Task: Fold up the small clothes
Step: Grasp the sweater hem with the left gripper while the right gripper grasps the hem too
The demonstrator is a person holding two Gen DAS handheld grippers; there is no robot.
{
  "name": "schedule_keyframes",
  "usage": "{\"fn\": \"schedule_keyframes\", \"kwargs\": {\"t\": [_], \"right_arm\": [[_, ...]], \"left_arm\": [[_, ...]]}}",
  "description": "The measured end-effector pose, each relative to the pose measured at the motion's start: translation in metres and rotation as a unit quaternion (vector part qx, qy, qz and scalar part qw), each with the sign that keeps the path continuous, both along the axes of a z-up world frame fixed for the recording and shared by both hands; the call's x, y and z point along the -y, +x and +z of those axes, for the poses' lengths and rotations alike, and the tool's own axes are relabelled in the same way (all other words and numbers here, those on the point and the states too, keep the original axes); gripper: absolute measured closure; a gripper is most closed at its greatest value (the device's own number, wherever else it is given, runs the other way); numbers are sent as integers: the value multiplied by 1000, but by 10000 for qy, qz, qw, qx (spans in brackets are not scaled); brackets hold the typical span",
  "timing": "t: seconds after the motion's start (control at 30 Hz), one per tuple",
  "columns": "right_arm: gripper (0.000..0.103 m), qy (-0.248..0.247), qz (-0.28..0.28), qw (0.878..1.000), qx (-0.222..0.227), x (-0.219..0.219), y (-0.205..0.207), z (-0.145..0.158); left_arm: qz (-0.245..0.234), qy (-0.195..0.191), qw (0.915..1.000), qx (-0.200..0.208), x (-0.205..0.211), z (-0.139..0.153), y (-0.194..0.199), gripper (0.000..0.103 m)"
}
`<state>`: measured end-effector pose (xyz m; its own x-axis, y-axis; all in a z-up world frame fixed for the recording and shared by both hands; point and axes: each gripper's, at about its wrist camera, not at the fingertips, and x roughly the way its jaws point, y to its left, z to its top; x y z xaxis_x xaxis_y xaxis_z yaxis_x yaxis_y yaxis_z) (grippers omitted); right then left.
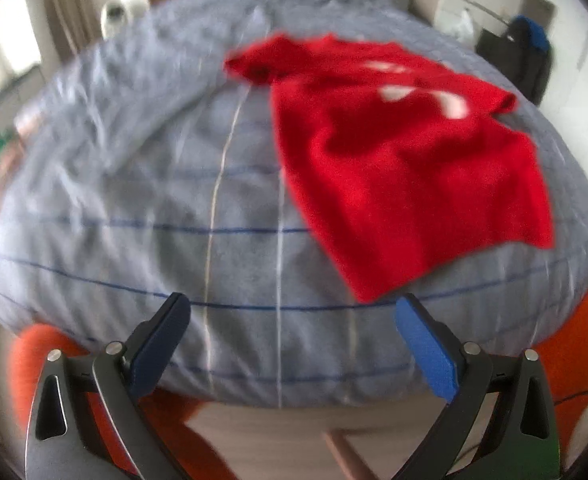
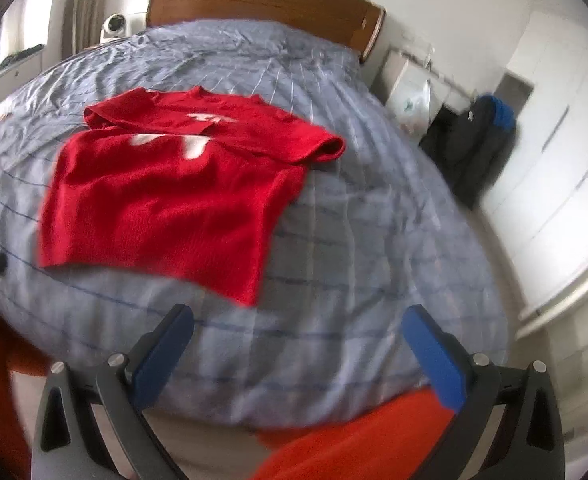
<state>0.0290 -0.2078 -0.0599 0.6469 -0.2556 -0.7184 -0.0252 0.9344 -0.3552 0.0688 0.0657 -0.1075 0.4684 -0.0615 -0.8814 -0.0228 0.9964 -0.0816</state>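
Left gripper (image 1: 293,308): fingers (image 1: 162,340) spread wide, blue pads facing each other, grasping nothing and touching nothing. Held above the near edge of the bed, clear of the cloth.

Right gripper (image 2: 297,318): fingers (image 2: 433,356) likewise spread wide, empty, touching nothing. Held above the near edge of the bed.

Shirt (image 1: 405,168): red, short-sleeved, with white markings across the chest; markings blurred, not readable. Lies spread out flat on the bed, collar toward the headboard, hem toward the grippers. In the left wrist view it sits to the right of centre; in the right wrist view (image 2: 166,196) it sits to the left of centre. One sleeve is bunched and turned up at its edge. Nearest hem corner lies just beyond the fingers, not between them.

Bed (image 2: 353,240): grey cover with thin blue and pale lines in a check, creased.

Headboard (image 2: 262,4): brown wood, at the far end of the bed.

Backpack (image 2: 481,140): dark with blue top, on the floor beside the bed, by the white wall.

Both views are blurred.
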Motion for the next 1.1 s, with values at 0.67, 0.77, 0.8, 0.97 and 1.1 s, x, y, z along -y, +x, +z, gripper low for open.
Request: {"fn": "schedule_keyframes", "kwargs": {"t": [0.67,0.77,0.8,0.97,1.1], "right_arm": [[99,3543,550,9244,-1301,57,28,-37],[99,3602,519,9169,-1638,56,4,-37],[99,3543,502,9165,-1786,51,-1,-44],[100,3219,103,9205,-2211,47,4,-93],[100,3092,16,9259,-2171,44,4,-90]], "left_arm": [[-523,-987,9935,-210,-18,21,-14,102],[-642,-581,9960,-227,-14,22,-32,102],[-669,-444,9964,-262,-11,18,-34,102],[-640,-104,9965,-519,2,-6,-37,102],[-727,44,9966,-396,6,-3,-49,102]]}}
